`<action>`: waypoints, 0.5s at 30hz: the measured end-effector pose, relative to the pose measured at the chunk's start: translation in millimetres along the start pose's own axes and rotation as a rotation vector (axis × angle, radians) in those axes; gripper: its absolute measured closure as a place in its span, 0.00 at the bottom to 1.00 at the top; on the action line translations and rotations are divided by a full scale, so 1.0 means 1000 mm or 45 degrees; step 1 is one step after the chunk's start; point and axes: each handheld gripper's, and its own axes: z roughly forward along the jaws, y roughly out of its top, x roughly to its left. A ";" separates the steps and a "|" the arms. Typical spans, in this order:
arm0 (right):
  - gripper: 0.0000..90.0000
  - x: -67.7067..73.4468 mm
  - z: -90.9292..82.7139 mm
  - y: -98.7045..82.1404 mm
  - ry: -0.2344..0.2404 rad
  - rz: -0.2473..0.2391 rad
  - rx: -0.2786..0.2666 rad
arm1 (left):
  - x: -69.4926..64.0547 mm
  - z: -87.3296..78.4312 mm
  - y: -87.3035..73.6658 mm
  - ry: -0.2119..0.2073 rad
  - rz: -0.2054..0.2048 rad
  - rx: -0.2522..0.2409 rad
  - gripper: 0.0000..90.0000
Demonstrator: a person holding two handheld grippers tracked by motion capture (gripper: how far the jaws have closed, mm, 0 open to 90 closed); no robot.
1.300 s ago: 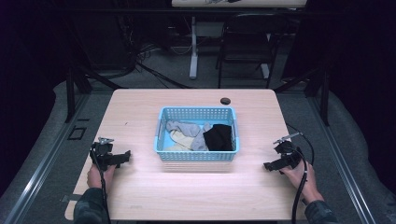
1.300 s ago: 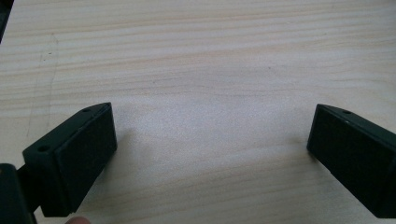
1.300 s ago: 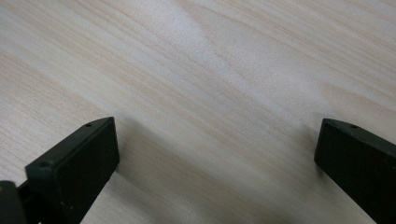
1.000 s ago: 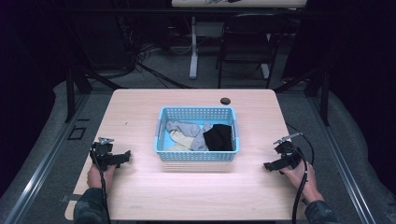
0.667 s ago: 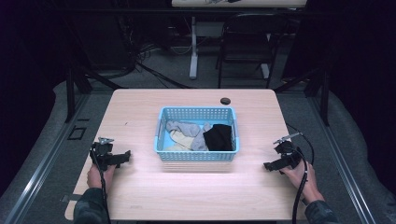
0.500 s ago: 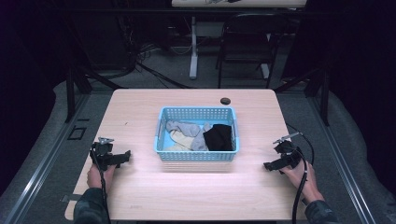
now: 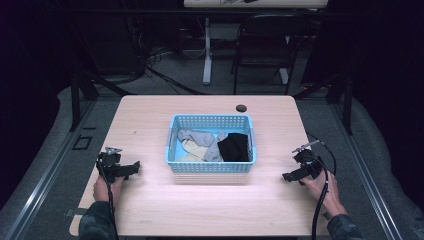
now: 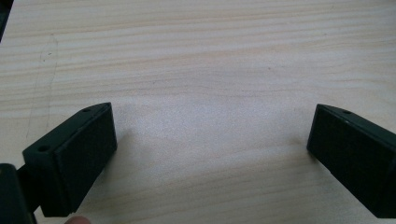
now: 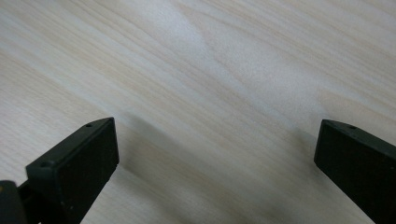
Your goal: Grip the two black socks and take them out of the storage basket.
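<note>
A light blue plastic basket (image 7: pixel 211 167) stands in the middle of the wooden table (image 7: pixel 150 115). Inside it lie grey and cream cloths (image 7: pixel 197 145) on the left and a black cloth (image 7: pixel 233 147) on the right. My left gripper (image 7: pixel 131 169) rests low over the table to the left of the basket, held by a hand. My right gripper (image 7: pixel 290 176) rests to the right of it. In the left gripper view the left gripper (image 8: pixel 210 154) is open over bare wood. In the right gripper view the right gripper (image 9: pixel 215 163) is likewise open with nothing between its jaws.
A small dark round object (image 7: pixel 242 107) lies near the table's far edge, behind the basket. Beyond the table stand a chair (image 7: pixel 260 55) and a desk leg (image 7: pixel 206 50) on a dark floor. Cables (image 7: pixel 325 175) trail from both grippers toward the near edge.
</note>
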 end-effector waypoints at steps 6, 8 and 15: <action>0.00 0.005 -0.014 0.010 0.016 -0.013 -0.052 | 0.000 0.000 0.000 0.000 0.000 0.000 0.02; 0.00 0.007 -0.019 0.013 0.014 -0.011 -0.061 | 0.000 0.000 0.000 0.000 0.000 0.000 0.02; 0.00 0.012 -0.034 0.022 0.023 -0.021 -0.097 | 0.000 0.000 0.000 0.000 0.000 0.001 0.02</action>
